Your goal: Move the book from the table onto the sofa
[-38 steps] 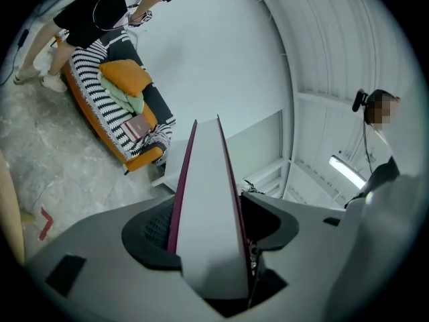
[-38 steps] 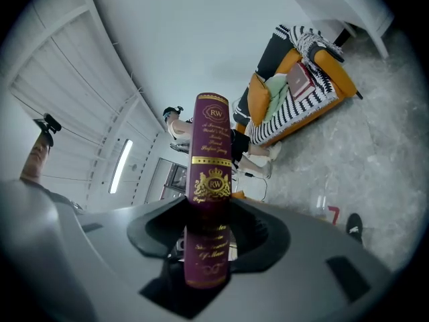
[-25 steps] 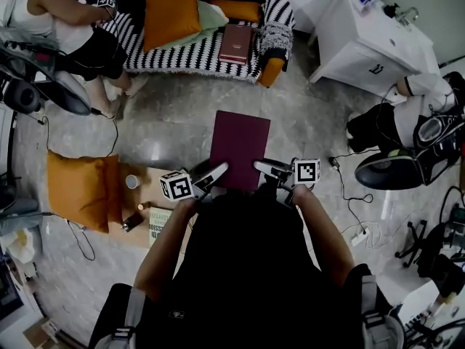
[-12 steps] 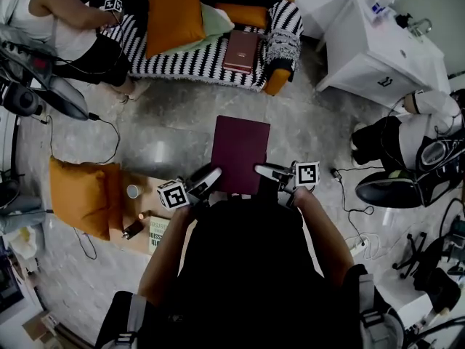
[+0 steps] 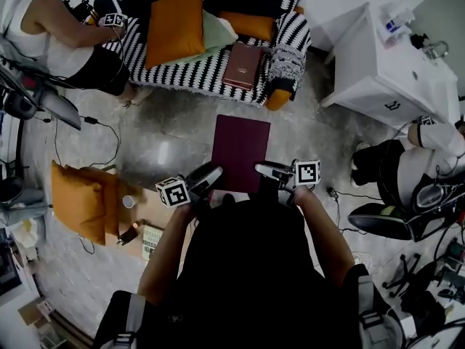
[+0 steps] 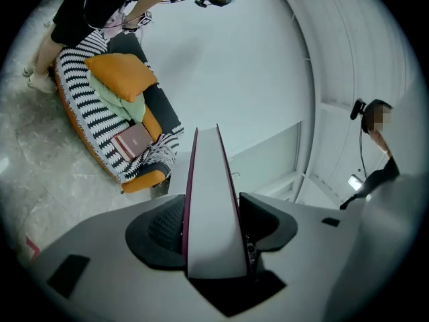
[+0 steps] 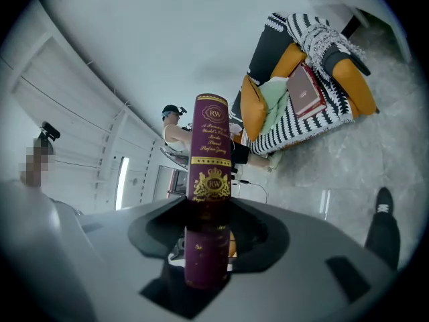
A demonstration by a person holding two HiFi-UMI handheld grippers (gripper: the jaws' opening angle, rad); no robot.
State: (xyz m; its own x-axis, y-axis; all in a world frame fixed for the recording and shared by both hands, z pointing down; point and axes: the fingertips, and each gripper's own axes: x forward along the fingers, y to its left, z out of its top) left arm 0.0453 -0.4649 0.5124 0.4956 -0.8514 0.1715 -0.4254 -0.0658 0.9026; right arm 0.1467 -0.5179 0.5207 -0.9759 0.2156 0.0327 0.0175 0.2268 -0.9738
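Note:
A large maroon book [image 5: 240,153] is carried flat in the air between both grippers, above the grey floor. My left gripper [image 5: 207,177] is shut on its near left edge, where the pale page edge [image 6: 213,206] sits between the pads. My right gripper [image 5: 267,170] is shut on the near right edge, clamping the gold-printed spine [image 7: 211,173]. Ahead stands the black-and-white striped sofa [image 5: 189,57], seen too in the left gripper view [image 6: 94,123] and the right gripper view [image 7: 315,106]. A brown book [image 5: 242,65] lies on its seat.
Orange cushions [image 5: 174,24] and a green cloth [image 5: 216,31] fill the sofa's middle. A person [image 5: 51,35] sits at its left end. The low wooden table [image 5: 149,206] with small items is at my left, an orange floor cushion [image 5: 81,202] beside it. A white cabinet [image 5: 385,64] stands right.
Both grippers and the maroon book have moved forward toward the sofa, which now sits lower and larger in the head view. The table has slipped back to my left.

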